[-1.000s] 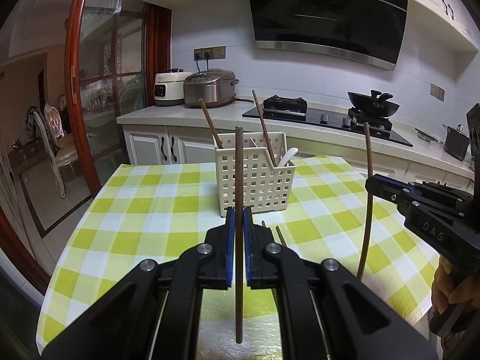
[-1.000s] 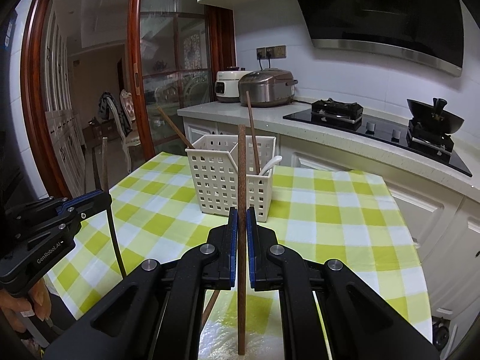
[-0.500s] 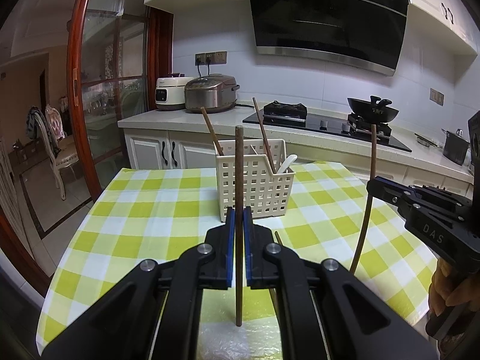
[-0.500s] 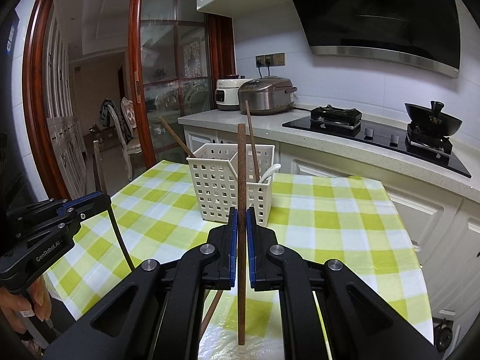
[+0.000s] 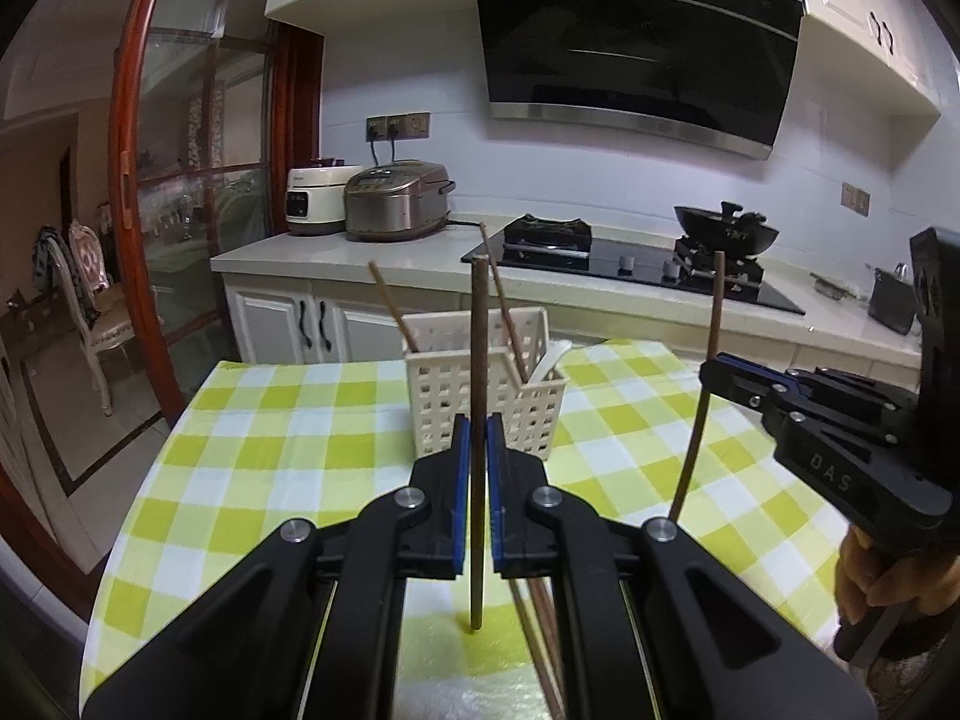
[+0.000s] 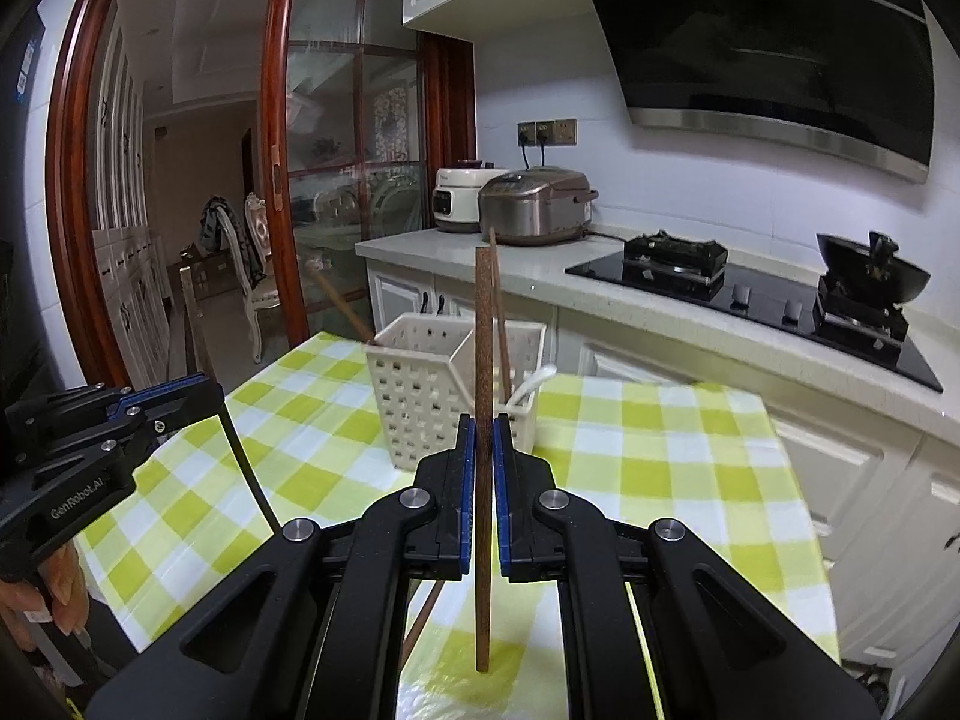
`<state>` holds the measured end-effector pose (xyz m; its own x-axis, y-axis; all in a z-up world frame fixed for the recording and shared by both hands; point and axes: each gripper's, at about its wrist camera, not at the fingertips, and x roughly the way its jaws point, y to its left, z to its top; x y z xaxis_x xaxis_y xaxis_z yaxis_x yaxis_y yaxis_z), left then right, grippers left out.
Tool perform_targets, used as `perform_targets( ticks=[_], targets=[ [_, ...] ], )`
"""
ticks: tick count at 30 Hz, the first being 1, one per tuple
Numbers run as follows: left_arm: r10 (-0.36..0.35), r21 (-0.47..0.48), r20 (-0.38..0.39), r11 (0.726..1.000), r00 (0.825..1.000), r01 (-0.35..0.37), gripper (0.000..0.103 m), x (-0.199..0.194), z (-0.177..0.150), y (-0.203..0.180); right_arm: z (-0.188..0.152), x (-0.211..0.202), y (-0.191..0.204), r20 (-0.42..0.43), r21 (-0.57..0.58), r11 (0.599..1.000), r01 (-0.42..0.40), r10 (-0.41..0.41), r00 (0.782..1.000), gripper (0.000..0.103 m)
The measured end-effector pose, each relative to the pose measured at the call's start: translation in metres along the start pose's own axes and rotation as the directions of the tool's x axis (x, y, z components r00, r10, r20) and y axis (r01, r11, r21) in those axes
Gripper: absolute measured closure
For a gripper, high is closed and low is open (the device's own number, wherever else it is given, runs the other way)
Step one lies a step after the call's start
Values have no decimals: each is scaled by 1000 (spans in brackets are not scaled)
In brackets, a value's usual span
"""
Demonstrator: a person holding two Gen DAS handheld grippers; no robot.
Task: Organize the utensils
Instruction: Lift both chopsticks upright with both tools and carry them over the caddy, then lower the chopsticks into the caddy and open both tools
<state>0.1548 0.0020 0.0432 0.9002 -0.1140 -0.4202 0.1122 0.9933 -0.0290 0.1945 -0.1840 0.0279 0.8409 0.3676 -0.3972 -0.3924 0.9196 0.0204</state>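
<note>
Wooden chopsticks stand upright in both tools above a counter (image 5: 252, 438) draped in yellow-green check. The left tool (image 5: 474, 450) is clenched on one chopstick (image 5: 478, 348); the right tool (image 6: 483, 456) grips another (image 6: 483, 360). Just beyond, a white slotted basket (image 5: 444, 396) holds two more chopsticks and a white spoon (image 5: 552, 357).
</note>
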Motion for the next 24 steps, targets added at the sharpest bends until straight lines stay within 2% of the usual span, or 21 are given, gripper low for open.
perform_targets(
  ticks=[8, 18, 24],
  targets=[
    [-6, 1, 80, 1000, 997, 5, 97, 11, 61, 2, 53, 16, -12, 56, 10, 1000, -8, 7, 998, 97],
    [46, -102, 202, 994, 978, -26, 97, 38, 144, 21, 121, 57, -19, 113, 19, 1000, -25, 22, 993, 97],
    [89, -177, 196, 983, 977, -54, 97, 78, 163, 38, 137, 99, -11, 112, -7, 999, -39, 40, 993, 97]
  ],
)
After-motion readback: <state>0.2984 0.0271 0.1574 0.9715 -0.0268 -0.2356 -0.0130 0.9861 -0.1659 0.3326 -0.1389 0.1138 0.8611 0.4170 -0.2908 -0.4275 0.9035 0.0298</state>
